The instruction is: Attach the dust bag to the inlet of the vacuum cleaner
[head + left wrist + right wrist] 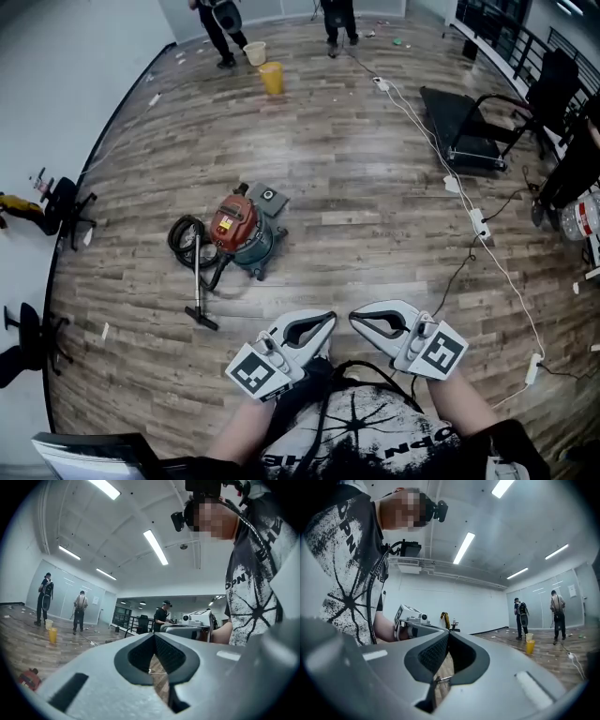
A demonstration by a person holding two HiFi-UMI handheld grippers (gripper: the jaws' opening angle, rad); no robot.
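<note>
- The vacuum cleaner (240,230), red on top with a dark drum, stands on the wooden floor (375,187) at centre-left of the head view. In the left gripper view it shows only as a small red shape (30,678) at the lower left edge.
- A flat grey square piece (268,197) with a round hole lies at the vacuum's upper right, touching it or just beside it.
- A black hose (186,240) is coiled against the vacuum's left side. A wand with a floor nozzle (199,305) runs down from it.
- The left gripper (326,321) (153,635) and the right gripper (356,319) (448,634) sit at bottom centre, well apart from the vacuum. Their tips point at each other. Both have their jaws together with nothing between them.
- A white cable (441,159) with socket blocks crosses the floor on the right.
- At the top, a yellow bucket (271,77) and a cream bucket (254,52) stand near two people.
</note>
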